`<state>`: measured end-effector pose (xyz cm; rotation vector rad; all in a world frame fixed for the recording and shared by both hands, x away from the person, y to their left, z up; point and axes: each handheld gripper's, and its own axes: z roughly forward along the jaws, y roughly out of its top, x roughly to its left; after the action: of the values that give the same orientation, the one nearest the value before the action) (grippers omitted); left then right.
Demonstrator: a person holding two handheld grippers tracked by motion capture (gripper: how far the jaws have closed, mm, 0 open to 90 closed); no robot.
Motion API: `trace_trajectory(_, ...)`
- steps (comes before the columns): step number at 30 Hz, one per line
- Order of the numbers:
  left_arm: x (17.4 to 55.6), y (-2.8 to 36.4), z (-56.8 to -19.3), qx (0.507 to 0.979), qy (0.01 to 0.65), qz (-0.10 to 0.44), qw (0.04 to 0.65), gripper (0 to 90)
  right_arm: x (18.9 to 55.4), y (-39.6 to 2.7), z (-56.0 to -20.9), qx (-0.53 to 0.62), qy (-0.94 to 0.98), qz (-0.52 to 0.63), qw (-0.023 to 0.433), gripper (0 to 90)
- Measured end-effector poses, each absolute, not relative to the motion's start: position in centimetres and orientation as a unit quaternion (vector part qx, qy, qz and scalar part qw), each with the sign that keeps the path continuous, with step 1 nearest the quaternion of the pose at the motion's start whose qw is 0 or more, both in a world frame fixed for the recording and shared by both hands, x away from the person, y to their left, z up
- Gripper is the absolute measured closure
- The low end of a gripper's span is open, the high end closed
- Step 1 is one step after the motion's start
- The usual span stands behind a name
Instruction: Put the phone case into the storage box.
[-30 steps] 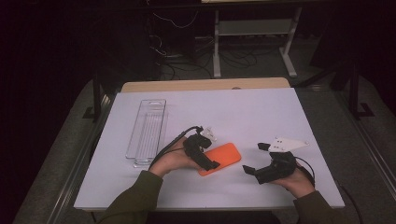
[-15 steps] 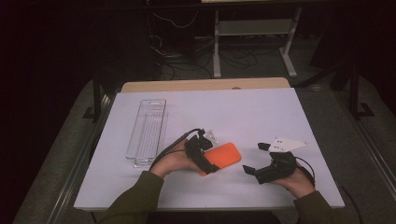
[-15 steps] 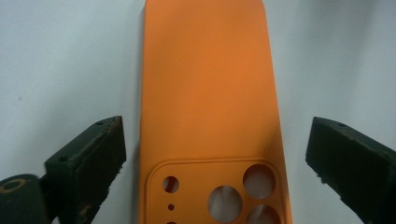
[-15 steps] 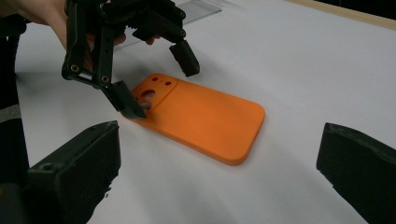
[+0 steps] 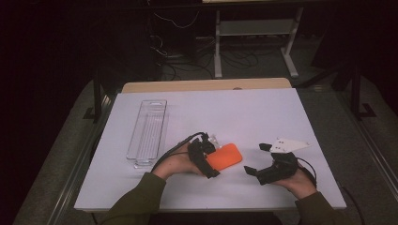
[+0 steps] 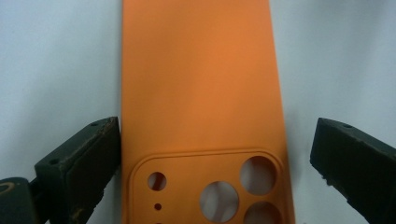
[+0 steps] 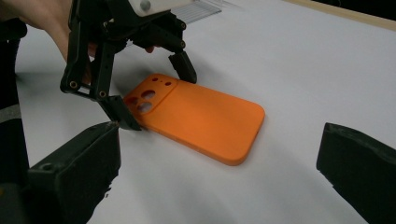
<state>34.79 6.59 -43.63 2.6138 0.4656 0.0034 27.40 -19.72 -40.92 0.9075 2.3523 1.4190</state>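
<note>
The orange phone case (image 5: 224,156) lies flat on the white table (image 5: 244,112), near its front edge, camera holes toward the left gripper (image 5: 209,160). That gripper's fingers (image 6: 86,158) have just been opening and straddle the case's holed end, gripping nothing. The right gripper (image 5: 256,159), spread wide and empty, rests just right of it. The clear tray (image 5: 148,132) sits left; open table lies beyond.

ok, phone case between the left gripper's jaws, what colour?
Plain orange phone case, no pattern; clearest in the left gripper view.
</note>
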Motion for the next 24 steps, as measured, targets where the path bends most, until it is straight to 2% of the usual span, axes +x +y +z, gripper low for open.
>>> trace_trajectory(15, 34.55, 5.89, -43.58, 0.966, 0.151, 0.021, 0.208, 2.4, 27.41, -19.7, -40.93, 0.313, 0.806, 0.486, 0.123, 0.0)
trace_trajectory(24, 34.57, 5.88, -43.46, 0.966, 0.156, 0.026, 0.206, 6.2, 27.39, -19.71, -40.93, 0.312, 0.807, 0.486, 0.123, 0.0)
